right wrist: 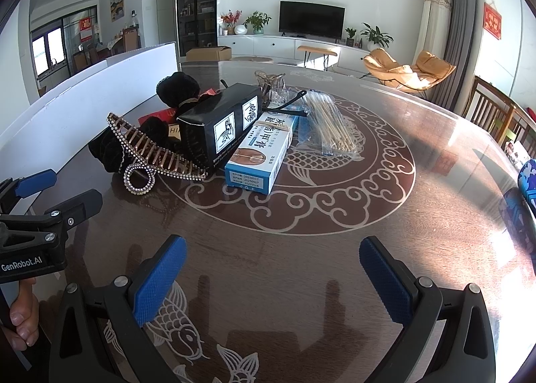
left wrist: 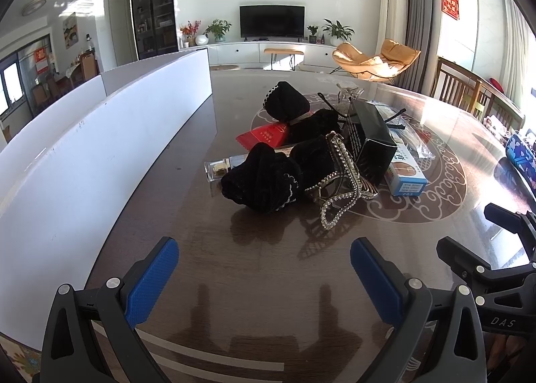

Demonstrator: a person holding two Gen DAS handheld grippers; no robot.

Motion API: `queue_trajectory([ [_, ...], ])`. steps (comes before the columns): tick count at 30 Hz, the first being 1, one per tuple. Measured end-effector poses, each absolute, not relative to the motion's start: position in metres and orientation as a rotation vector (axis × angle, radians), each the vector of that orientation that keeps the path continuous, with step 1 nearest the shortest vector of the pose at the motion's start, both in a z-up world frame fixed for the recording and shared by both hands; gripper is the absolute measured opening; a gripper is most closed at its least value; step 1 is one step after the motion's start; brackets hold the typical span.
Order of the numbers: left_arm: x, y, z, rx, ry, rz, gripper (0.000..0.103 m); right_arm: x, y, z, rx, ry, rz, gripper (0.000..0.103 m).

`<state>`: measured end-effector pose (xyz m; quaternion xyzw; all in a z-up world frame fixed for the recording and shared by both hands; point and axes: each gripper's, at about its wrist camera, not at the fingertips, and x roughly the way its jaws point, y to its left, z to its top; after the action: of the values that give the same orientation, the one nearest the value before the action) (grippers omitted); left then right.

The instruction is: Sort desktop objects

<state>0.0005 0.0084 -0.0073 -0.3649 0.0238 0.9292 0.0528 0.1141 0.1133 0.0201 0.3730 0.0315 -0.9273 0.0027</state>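
Left gripper [left wrist: 264, 269] is spread wide with nothing between its blue pads, hovering low over the dark glossy table [left wrist: 268, 299]. Right gripper [right wrist: 273, 269] is also spread wide and empty, just beside the left one; its black frame shows at the right edge of the left wrist view. The pile to sort sits ahead of both tools, near but not touching either. Nearest the left gripper: a black velvet hair scrunchie [left wrist: 259, 180] and a rhinestone hair clip [left wrist: 338, 188] leaning against it, the clip straight ahead of the gap between the fingers. Behind those, a second black scrunchie [left wrist: 284, 100], a red packet [left wrist: 264, 135] and a clear tube [left wrist: 222, 167] lying flat, partly under the scrunchie. A black box [right wrist: 222, 126] rests tilted on the pile, and a blue and white box [right wrist: 259, 156] lies just beside it, ahead and left of the right gripper. A clear bag of wooden sticks [right wrist: 330, 123] lies flat further back, touching the blue box or nearly so, hard to tell. A white board [left wrist: 100, 148] stands along the table's left side. A hand [right wrist: 21, 312] grips the left tool's handle.
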Motion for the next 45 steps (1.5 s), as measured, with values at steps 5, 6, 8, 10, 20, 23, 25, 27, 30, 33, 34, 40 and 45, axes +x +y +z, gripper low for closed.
queue_trajectory([
  [5,0.002,0.01,-0.007,-1.11,0.084,2.816,0.103,0.111,0.118,0.021,1.193,0.096,-2.91,0.103],
  [6,0.002,0.01,-0.007,-1.111,0.083,2.815,0.103,0.111,0.117,0.02,1.191,0.092,-2.911,0.103],
  [8,0.002,0.01,-0.007,-1.111,0.083,2.816,0.103,0.109,0.116,0.017,1.19,0.088,-2.909,0.103],
  [10,0.003,0.01,-0.008,-1.112,0.08,2.815,0.103,0.109,0.115,0.017,1.207,0.094,-2.902,0.103],
  [20,0.003,0.011,-0.008,-1.111,0.099,2.813,0.103,0.109,0.115,0.018,1.189,0.077,-2.905,0.103],
  [23,0.003,0.011,-0.008,-1.111,0.099,2.813,0.103,0.109,0.115,0.018,1.186,0.073,-2.906,0.103],
  [25,0.003,0.011,-0.008,-1.111,0.101,2.813,0.103,0.11,0.116,0.018,1.182,0.069,-2.907,0.103],
  [27,0.004,0.012,-0.008,-1.109,0.108,2.813,0.103,0.11,0.115,0.018,1.181,0.069,-2.907,0.103],
  [30,0.004,0.013,-0.008,-1.104,0.121,2.815,0.103,0.11,0.116,0.018,1.179,0.067,-2.907,0.103],
  [33,0.004,0.014,-0.007,-1.103,0.13,2.816,0.103,0.11,0.116,0.018,1.177,0.066,-2.907,0.103],
  [34,0.004,0.014,-0.007,-1.103,0.132,2.816,0.103,0.11,0.116,0.018,1.177,0.065,-2.907,0.103],
  [40,0.004,0.014,-0.007,-1.102,0.13,2.816,0.103,0.11,0.116,0.018,1.172,0.062,-2.908,0.103],
  [45,0.004,0.014,-0.007,-1.102,0.132,2.816,0.103,0.11,0.115,0.018,1.167,0.059,-2.909,0.103],
])
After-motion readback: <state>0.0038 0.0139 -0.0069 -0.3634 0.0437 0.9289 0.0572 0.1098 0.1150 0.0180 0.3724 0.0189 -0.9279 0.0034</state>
